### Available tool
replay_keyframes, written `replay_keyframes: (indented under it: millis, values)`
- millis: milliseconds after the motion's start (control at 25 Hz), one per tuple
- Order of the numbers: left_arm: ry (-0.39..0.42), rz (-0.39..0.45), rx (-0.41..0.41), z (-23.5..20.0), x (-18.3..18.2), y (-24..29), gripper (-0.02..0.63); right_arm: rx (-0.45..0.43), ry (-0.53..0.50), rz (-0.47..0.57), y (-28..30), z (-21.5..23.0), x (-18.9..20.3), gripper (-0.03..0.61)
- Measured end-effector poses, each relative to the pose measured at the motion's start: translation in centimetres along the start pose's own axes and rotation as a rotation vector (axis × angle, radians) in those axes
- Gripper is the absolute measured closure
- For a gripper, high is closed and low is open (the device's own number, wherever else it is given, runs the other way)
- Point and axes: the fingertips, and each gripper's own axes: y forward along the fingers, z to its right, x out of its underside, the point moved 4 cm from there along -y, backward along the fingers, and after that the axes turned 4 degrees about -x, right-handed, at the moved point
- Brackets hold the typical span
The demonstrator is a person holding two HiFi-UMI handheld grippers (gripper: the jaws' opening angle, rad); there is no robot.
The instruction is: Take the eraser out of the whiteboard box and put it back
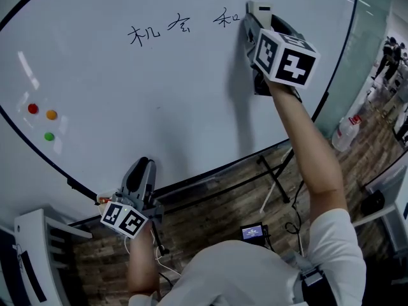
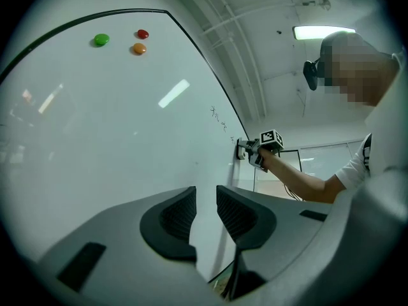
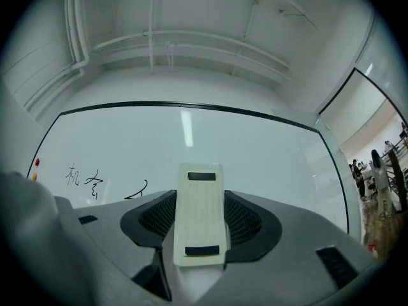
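Note:
The cream eraser [image 3: 201, 190] with two dark strips is clamped between the pads of my right gripper [image 3: 200, 220], which is shut on it. In the head view that gripper [image 1: 254, 25] presses the eraser [image 1: 258, 8] against the whiteboard [image 1: 159, 81], just right of the black handwriting [image 1: 156, 32]. My left gripper [image 1: 141, 171] hangs low by the board's bottom edge. Its jaws [image 2: 206, 215] stand almost together with nothing between them. The left gripper view shows the right gripper [image 2: 254, 150] far off on the board [image 2: 95, 139]. No whiteboard box is visible.
Red [image 1: 32, 108], orange [image 1: 51, 115] and green [image 1: 49, 136] magnets stick to the board's left side. Below the board are its black stand legs [image 1: 274, 183], a wooden floor, a small device [image 1: 253, 233] and a white rack [image 1: 38, 254]. A plastic bottle [image 1: 347, 132] stands at right.

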Motion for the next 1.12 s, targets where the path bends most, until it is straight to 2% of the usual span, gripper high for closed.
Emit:
replay_keyframes:
  millis: [720, 1000, 1120]
  values:
    - [-0.009, 0.024, 0.027, -1.1, -1.5, -2.6, 0.523, -0.032, -0.016, -0.036, -0.4, -9.8, -0.8, 0.325]
    - [-0.020, 0.033, 0.027, -1.8, -1.7, -3.3, 0.523, -0.026, -0.008, -0.042, -0.6, -11.8, -0.9, 0.325]
    - [-0.023, 0.034, 0.028, -2.1, -1.6, -3.5, 0.523, -0.051, -0.010, -0.044, -0.6, -13.3, -0.8, 0.325]
